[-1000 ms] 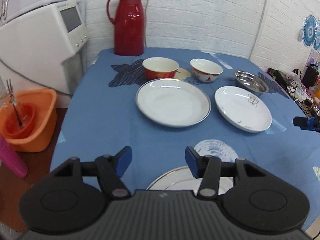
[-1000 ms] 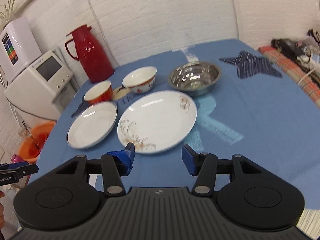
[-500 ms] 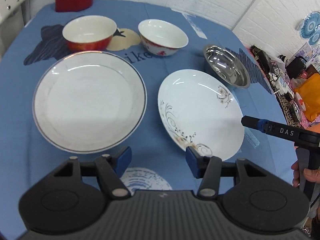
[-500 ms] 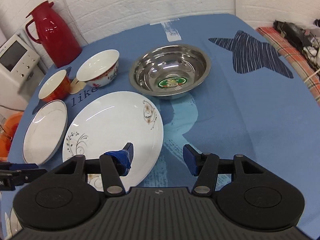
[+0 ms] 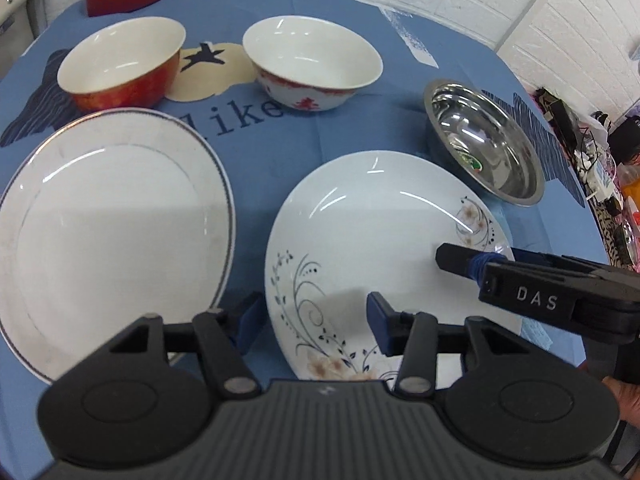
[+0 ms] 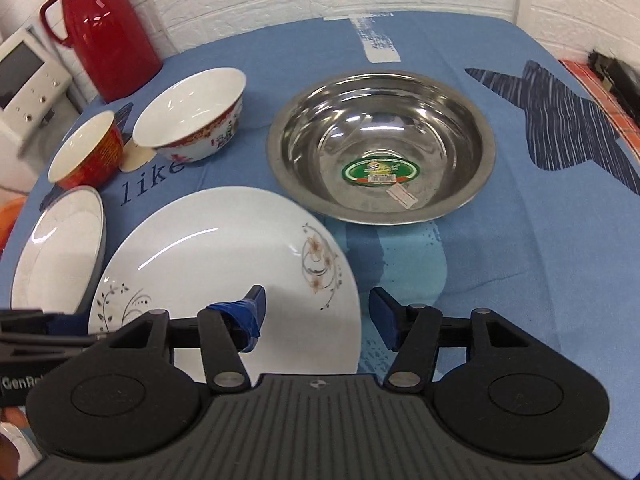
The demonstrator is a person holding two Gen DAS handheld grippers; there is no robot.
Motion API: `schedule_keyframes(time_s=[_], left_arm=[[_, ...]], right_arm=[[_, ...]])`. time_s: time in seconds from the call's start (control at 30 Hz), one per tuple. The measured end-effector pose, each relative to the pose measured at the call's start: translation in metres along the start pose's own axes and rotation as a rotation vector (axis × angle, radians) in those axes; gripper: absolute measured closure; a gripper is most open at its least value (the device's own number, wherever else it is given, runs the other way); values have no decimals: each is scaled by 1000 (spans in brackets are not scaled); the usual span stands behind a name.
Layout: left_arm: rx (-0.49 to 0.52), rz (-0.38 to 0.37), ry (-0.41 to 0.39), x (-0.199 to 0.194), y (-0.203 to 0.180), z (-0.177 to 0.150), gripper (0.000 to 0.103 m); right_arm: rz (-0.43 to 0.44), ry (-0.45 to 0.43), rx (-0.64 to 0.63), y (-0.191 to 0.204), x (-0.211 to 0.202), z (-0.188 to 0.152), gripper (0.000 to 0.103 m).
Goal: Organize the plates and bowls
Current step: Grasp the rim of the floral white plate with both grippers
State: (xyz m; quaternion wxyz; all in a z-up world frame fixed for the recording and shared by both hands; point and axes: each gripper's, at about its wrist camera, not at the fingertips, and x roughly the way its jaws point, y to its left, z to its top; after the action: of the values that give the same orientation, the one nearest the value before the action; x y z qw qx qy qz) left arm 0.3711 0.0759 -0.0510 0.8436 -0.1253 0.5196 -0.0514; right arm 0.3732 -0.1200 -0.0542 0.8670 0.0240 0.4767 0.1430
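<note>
A white flowered plate (image 5: 380, 232) (image 6: 224, 264) lies flat on the blue cloth. My left gripper (image 5: 316, 314) is open, and the plate's near left rim passes between its fingers. Open as well, my right gripper (image 6: 318, 303) straddles the plate's right rim; one of its fingers (image 5: 456, 260) reaches over that rim. To the left lies a silver-rimmed plate (image 5: 112, 224) (image 6: 60, 248). Behind stand a red bowl (image 5: 120, 64) (image 6: 88, 152), a white bowl with red pattern (image 5: 312, 64) (image 6: 192, 116) and a steel bowl (image 5: 484, 148) (image 6: 380, 144).
A red thermos (image 6: 104, 24) stands at the back left of the table. A white appliance (image 6: 24, 80) sits beyond the left edge. Cables and clutter (image 5: 592, 152) lie off the right side. Bare blue cloth (image 6: 540, 248) stretches right of the steel bowl.
Both grippers have moved forward and down to the flowered plate, one at each side of its rim. Both stayed open. The dishes have not moved.
</note>
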Motion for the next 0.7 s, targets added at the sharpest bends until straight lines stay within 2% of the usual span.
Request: schedule_keyframes(time_s=[0.03,0.13,0.2,0.3,0.47,0.6,0.7], left_arm=[[6,-2,-3,0,0,0,61],[43,18,-13,-1,-2,-2,83],[48,13,-22,-2,2,-3,86],[32,-20,-22,-4,10,-3,95],[54,-27,-18,-8,14,-7,97],[53,-65,-13,-13,24,-12,97],[75,-43,-20,-16,20,-18,97]], right_arm=[[0,-2,-19,3,0,-2,59],[7,-36,-27,5,-1,-6,63],[7,-58,-57,4,-3,-10,69],[25,-69,-17,-6,-6,-13,80],[44,-60,0,-1,-11,-20,80],[69,-61,0,1,-17,-32,80],[78,-58,5,2,-20,-38,79]])
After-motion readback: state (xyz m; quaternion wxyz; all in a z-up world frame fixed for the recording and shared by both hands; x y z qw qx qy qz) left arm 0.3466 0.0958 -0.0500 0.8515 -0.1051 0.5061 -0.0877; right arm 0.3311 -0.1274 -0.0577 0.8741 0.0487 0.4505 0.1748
